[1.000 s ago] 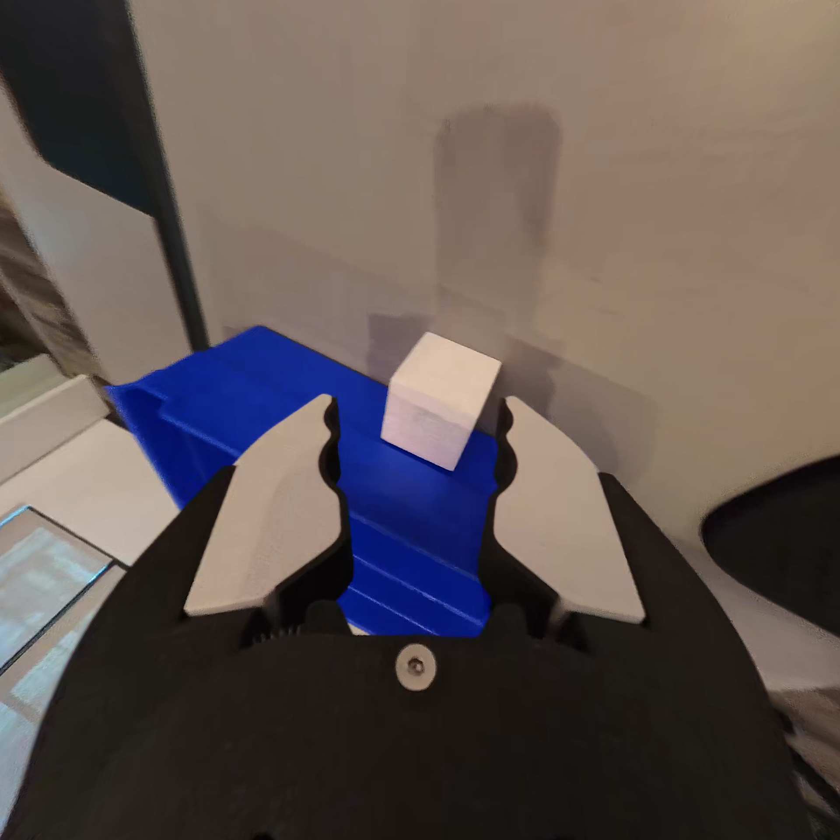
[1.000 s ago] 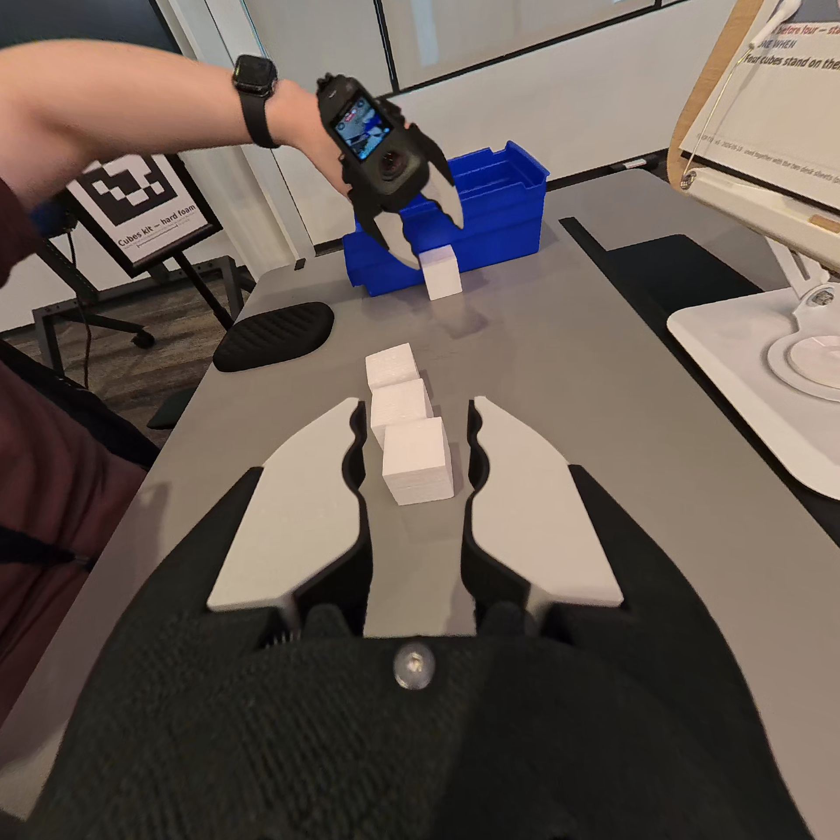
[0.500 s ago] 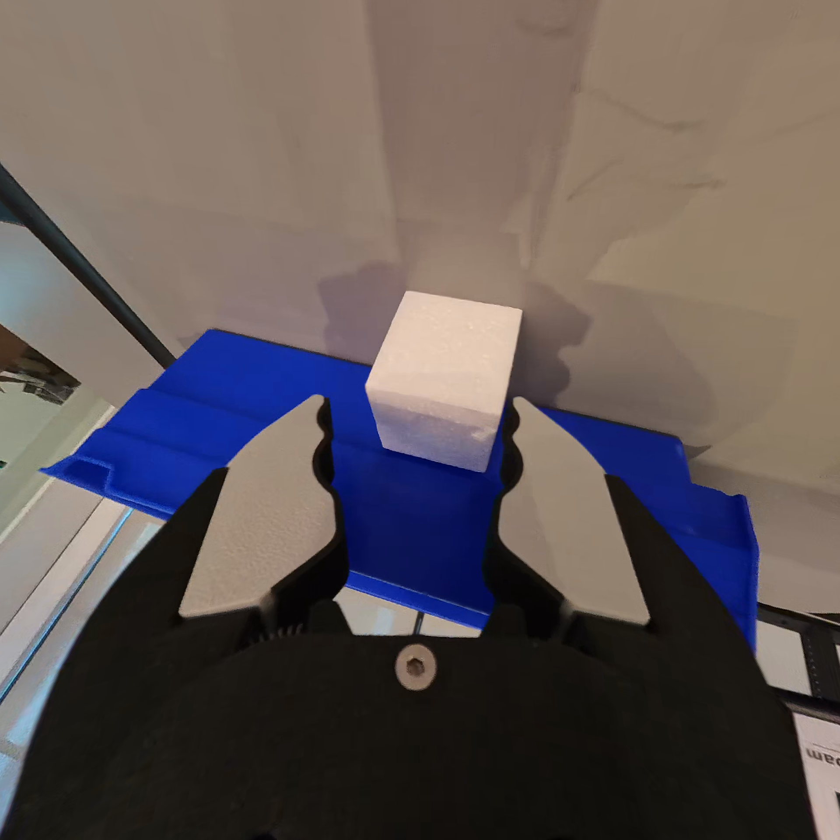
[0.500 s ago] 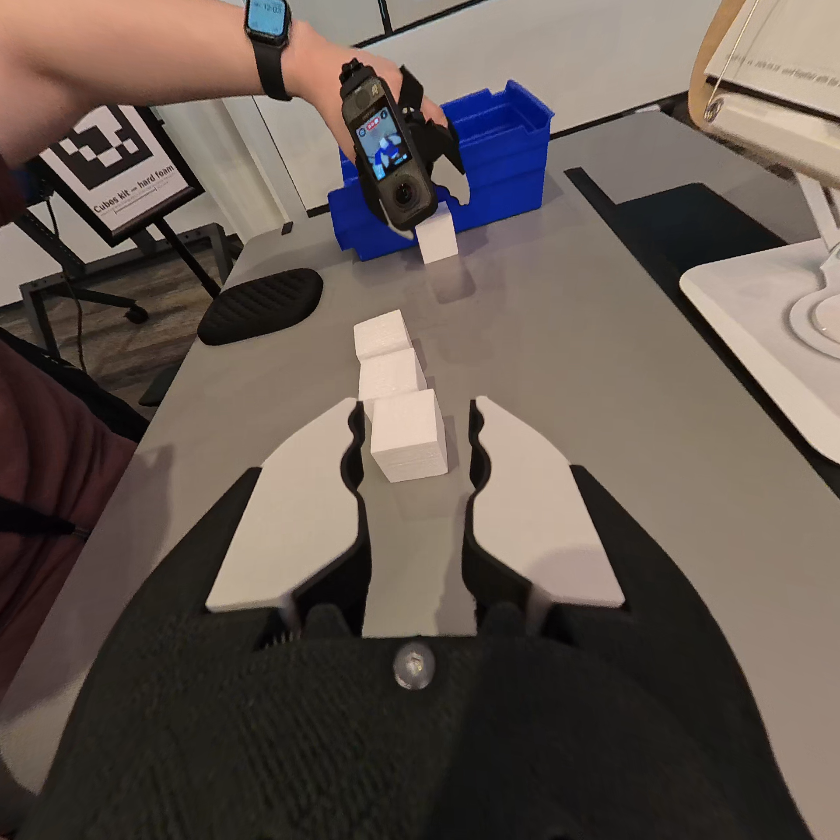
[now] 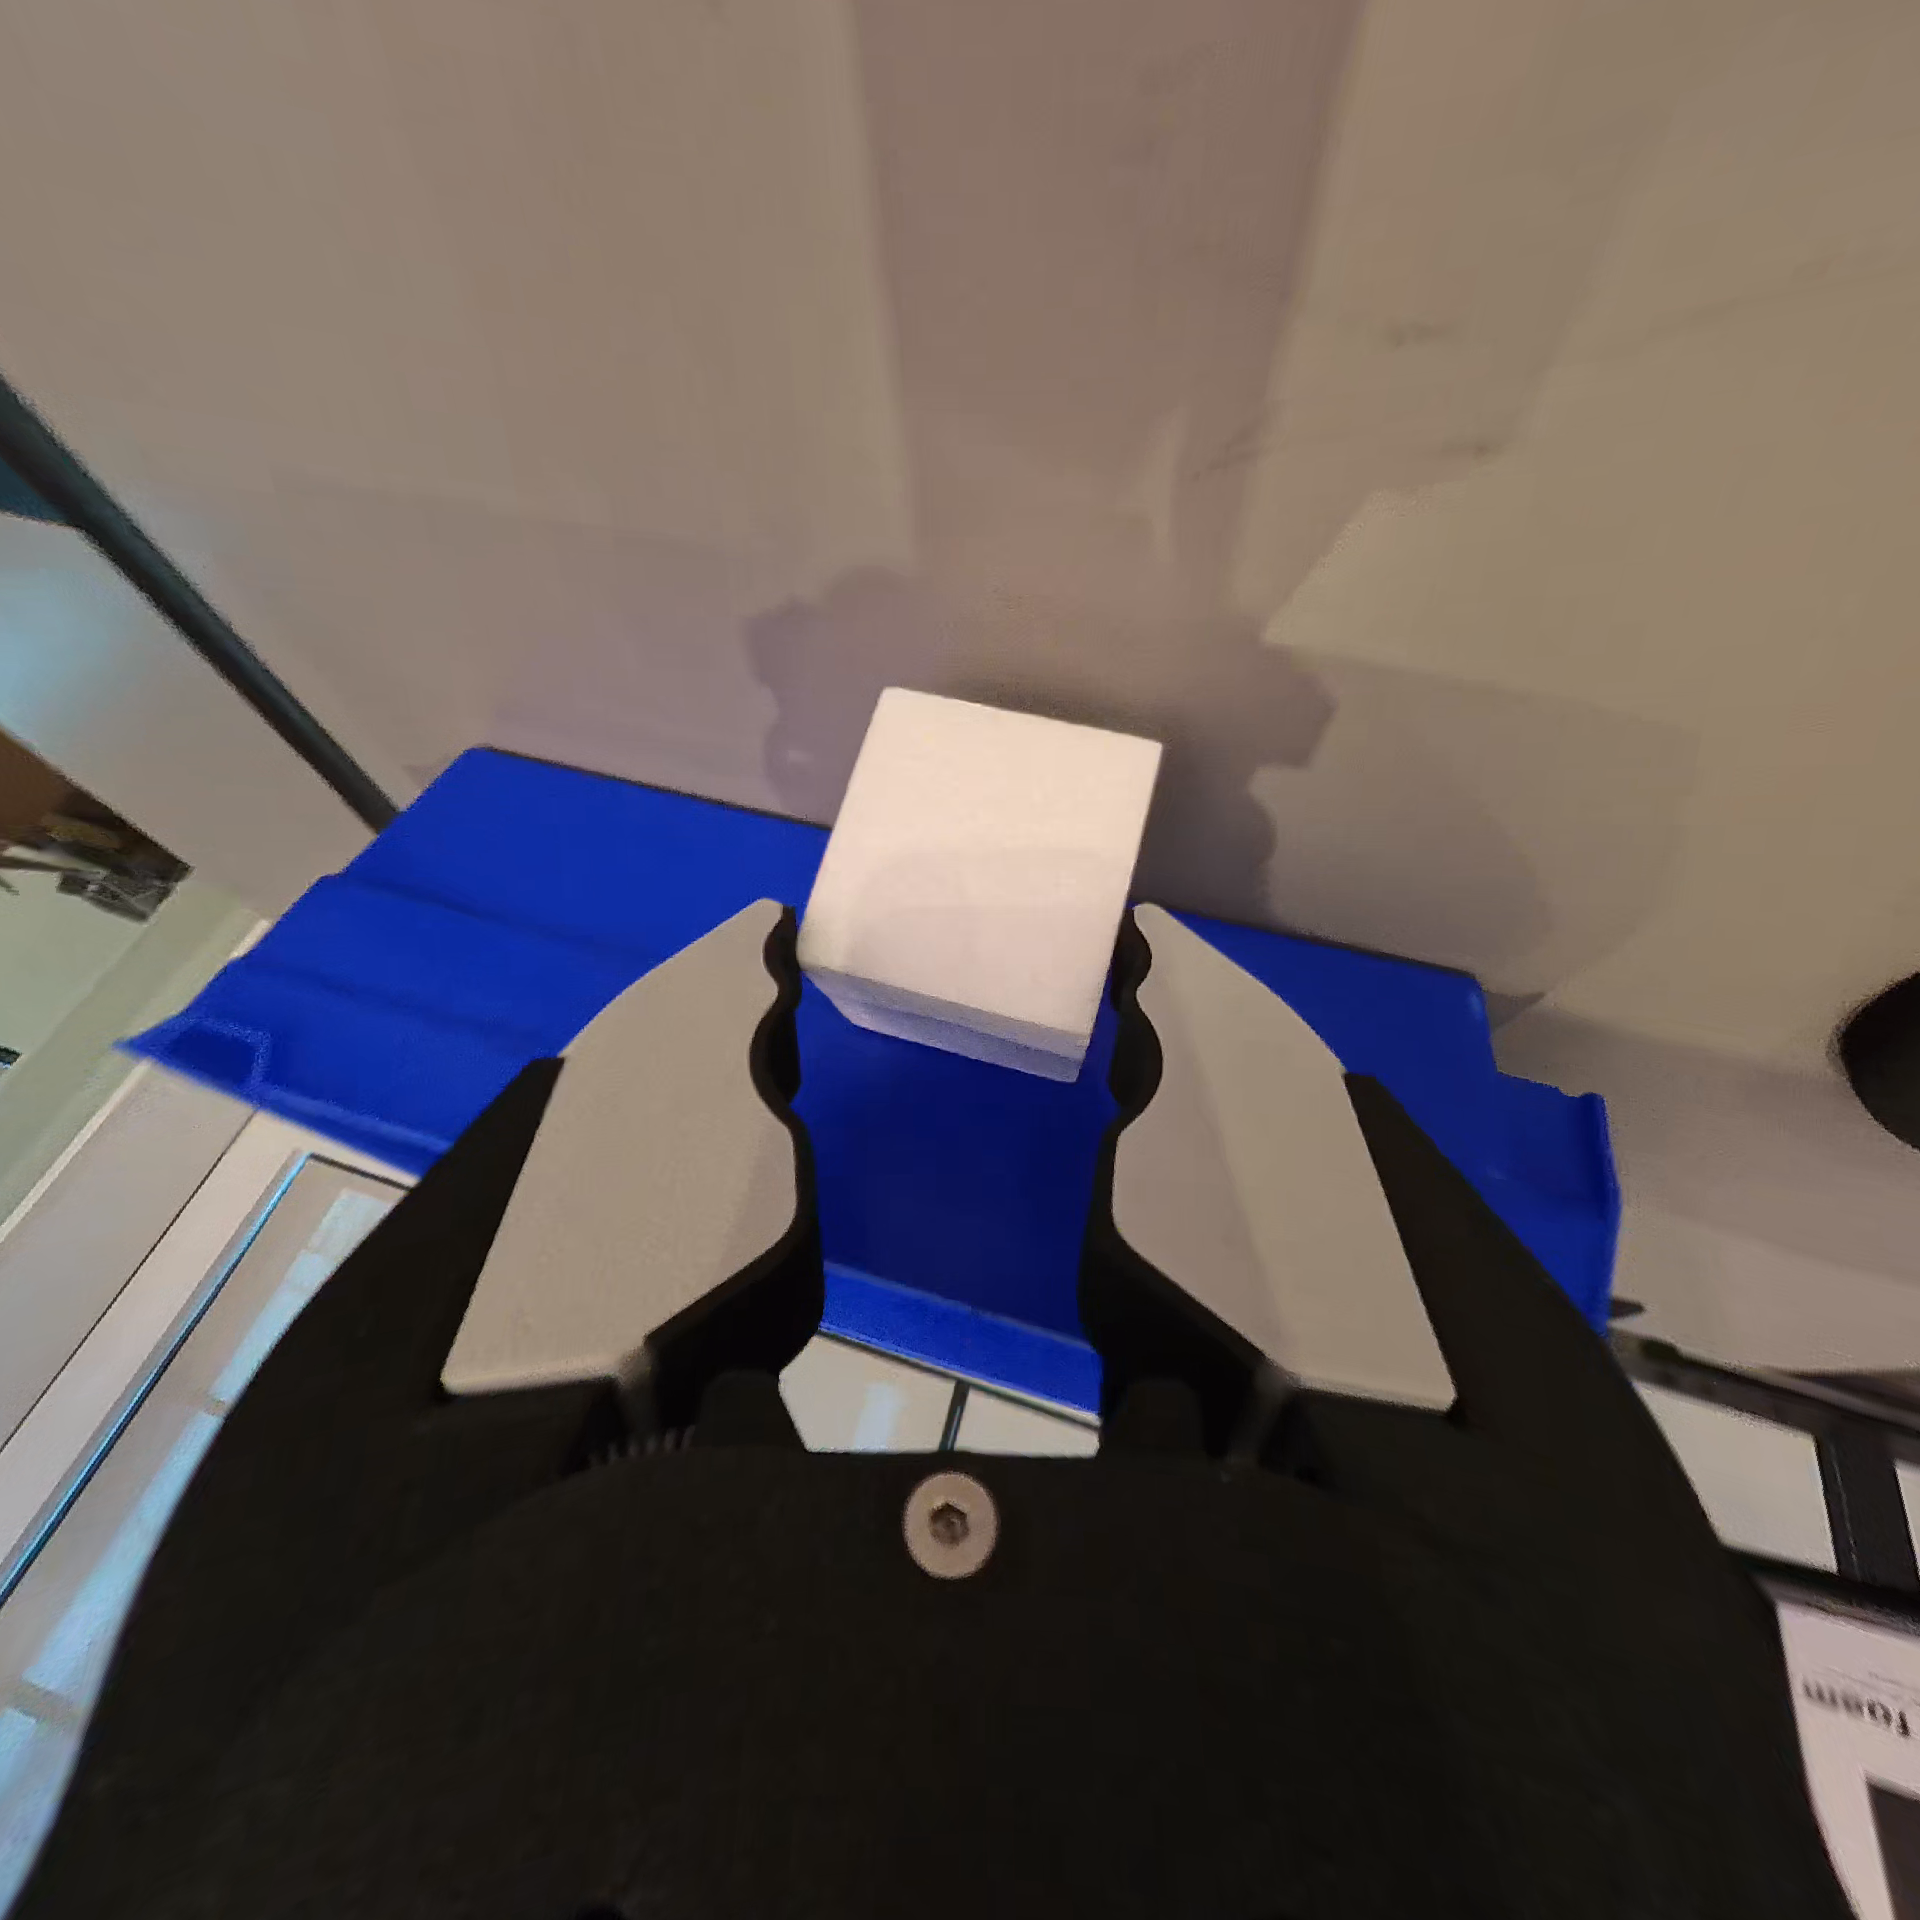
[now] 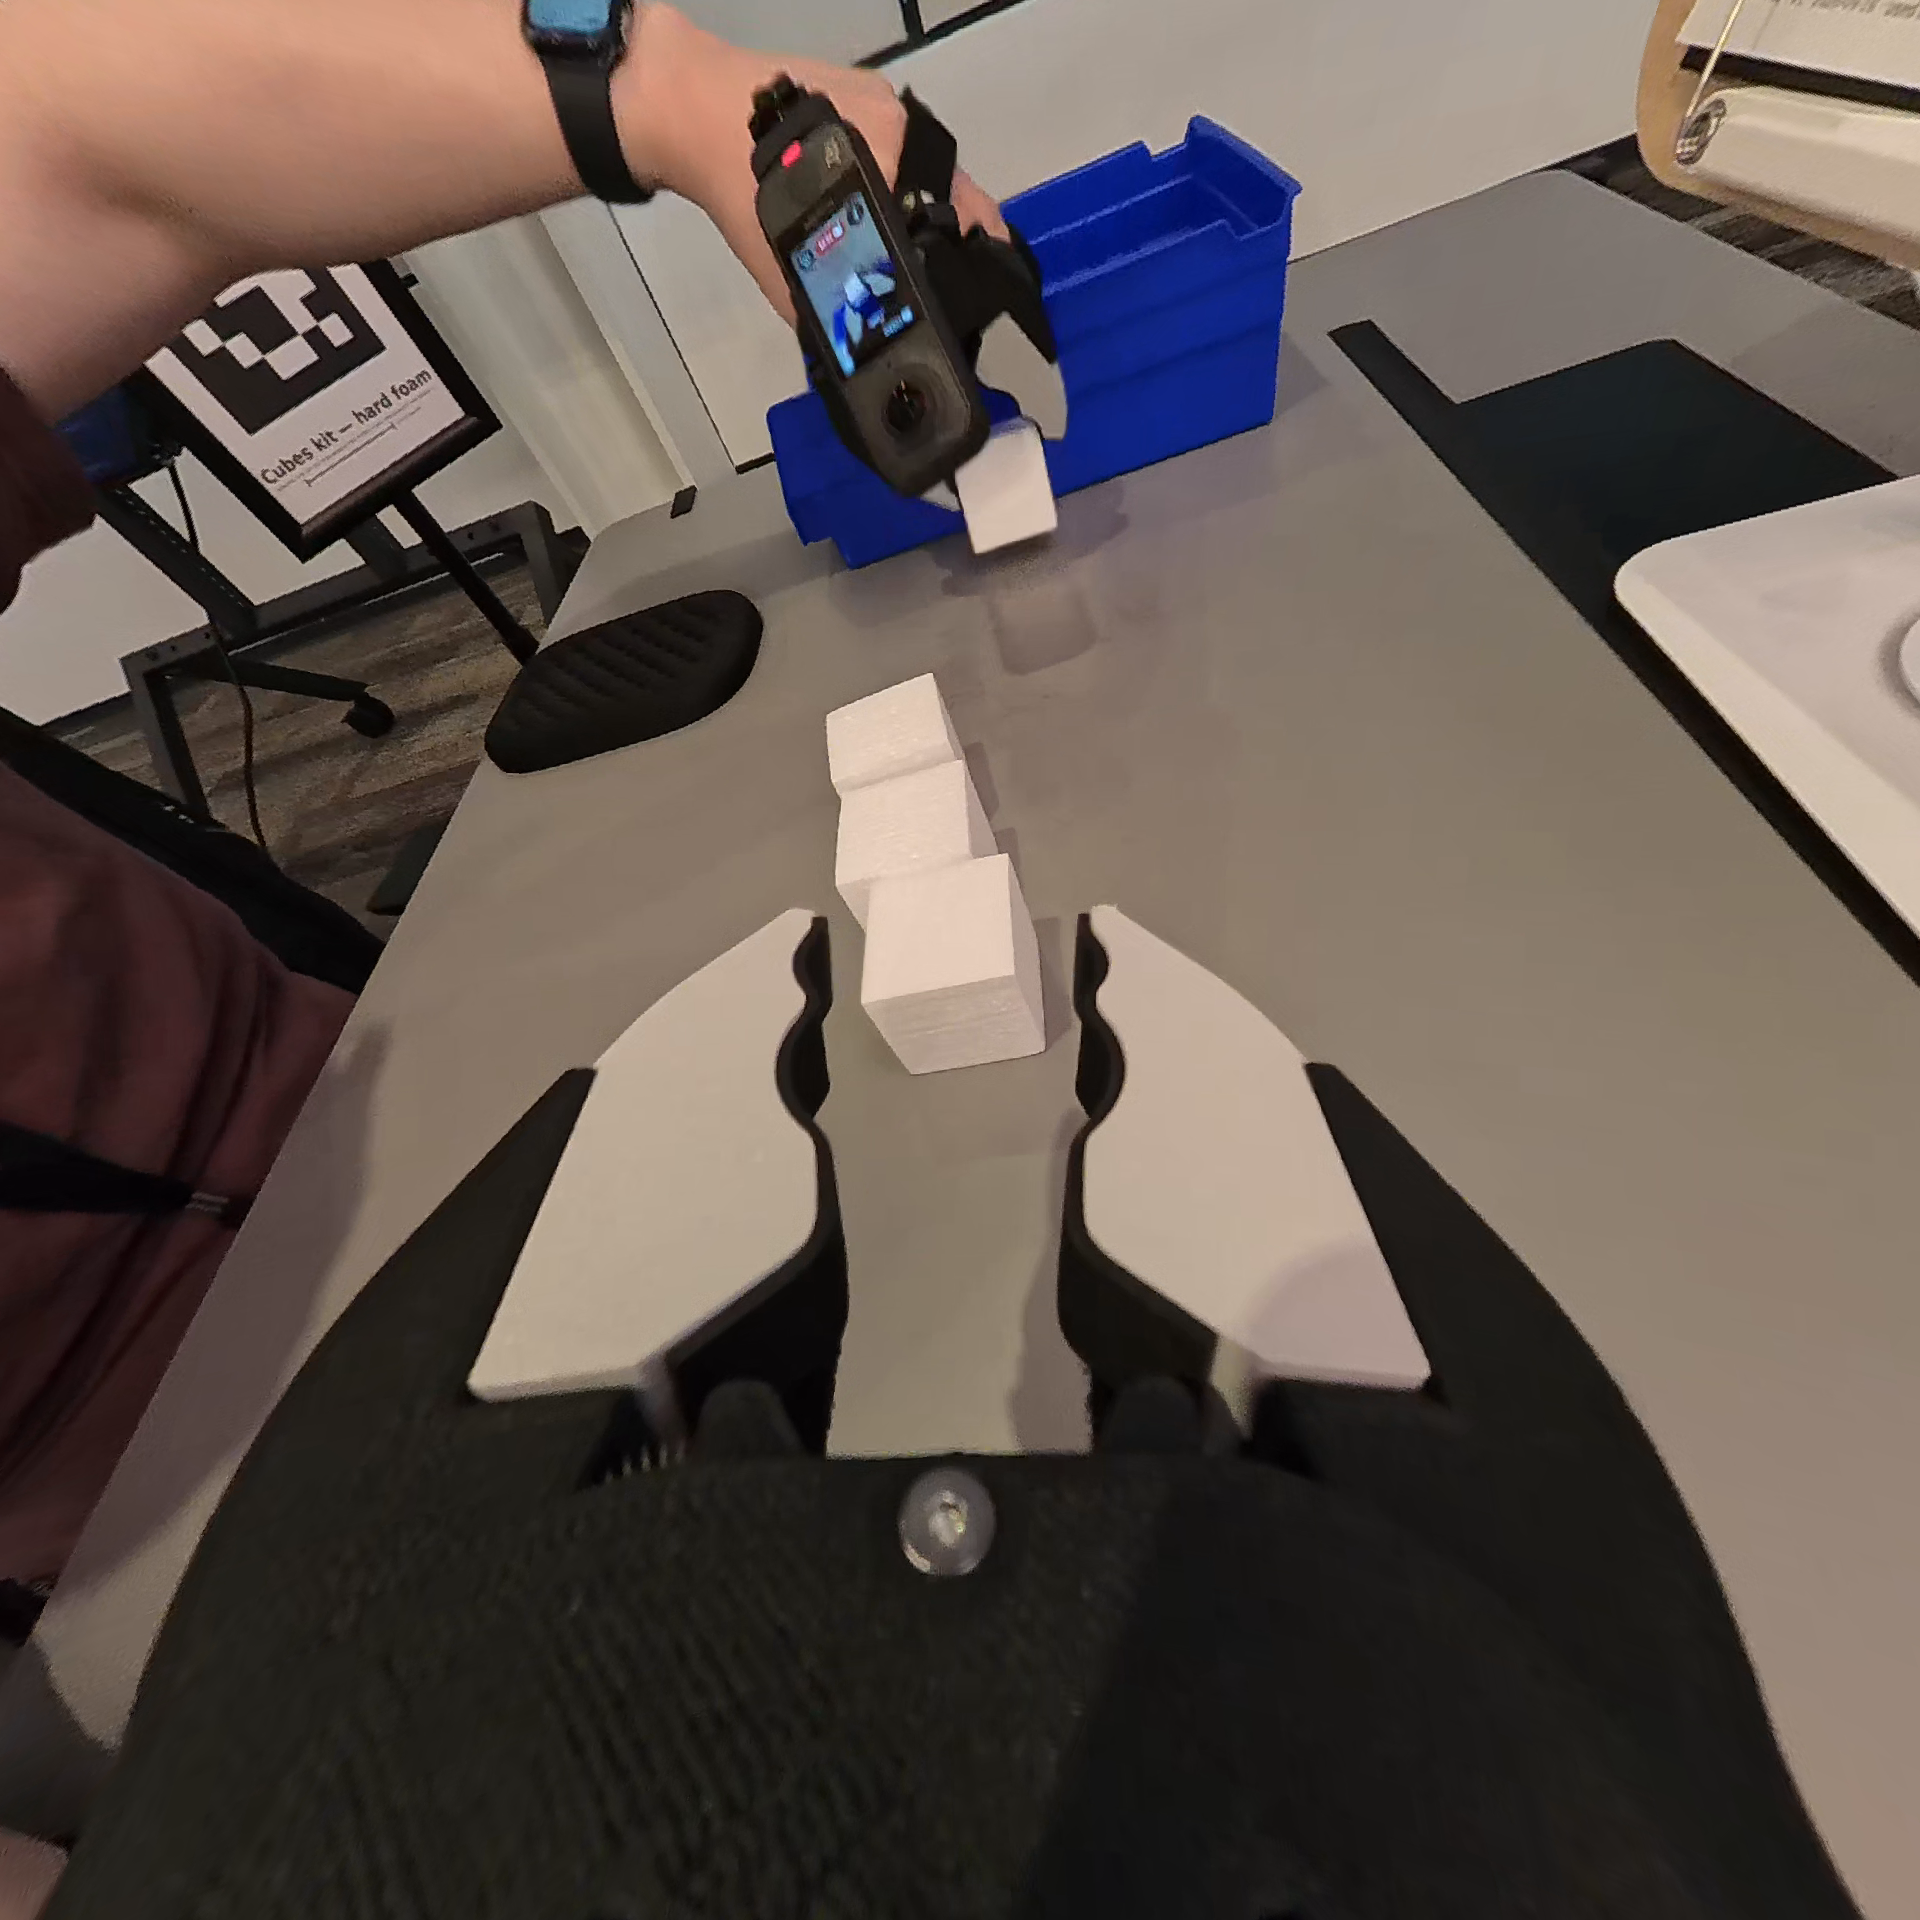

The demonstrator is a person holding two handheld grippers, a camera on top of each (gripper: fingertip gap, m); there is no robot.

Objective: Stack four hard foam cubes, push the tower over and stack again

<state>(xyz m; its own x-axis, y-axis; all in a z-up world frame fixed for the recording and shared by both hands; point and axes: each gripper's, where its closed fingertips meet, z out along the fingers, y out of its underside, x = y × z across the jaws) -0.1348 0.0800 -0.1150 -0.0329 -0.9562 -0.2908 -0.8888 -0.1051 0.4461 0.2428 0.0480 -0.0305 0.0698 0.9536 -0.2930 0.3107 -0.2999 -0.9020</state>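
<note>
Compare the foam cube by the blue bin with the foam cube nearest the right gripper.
The cube by the blue bin sits at the table's far end; the nearest cube lies close in.
The far cube stands alone against the bin; the near one heads a row of three.
The left gripper's fingertips flank the far cube's sides; the right gripper is open short of the near one.
Both are white cubes and look alike in size.

The four foam cubes are plain white: the far cube [image 5: 977, 883] and the three nearer cubes [image 6: 951, 961] in a row. The bin [image 6: 1153, 301] is bright blue. The tabletop [image 6: 1351, 831] is matte grey. Both grippers have black bodies with pale grey fingers [image 6: 1226, 1164]. The oval pad [image 6: 623, 675] is black and ribbed, the wristband [image 6: 587, 114] black, the sleeve [image 6: 125, 1091] dark maroon.
</note>
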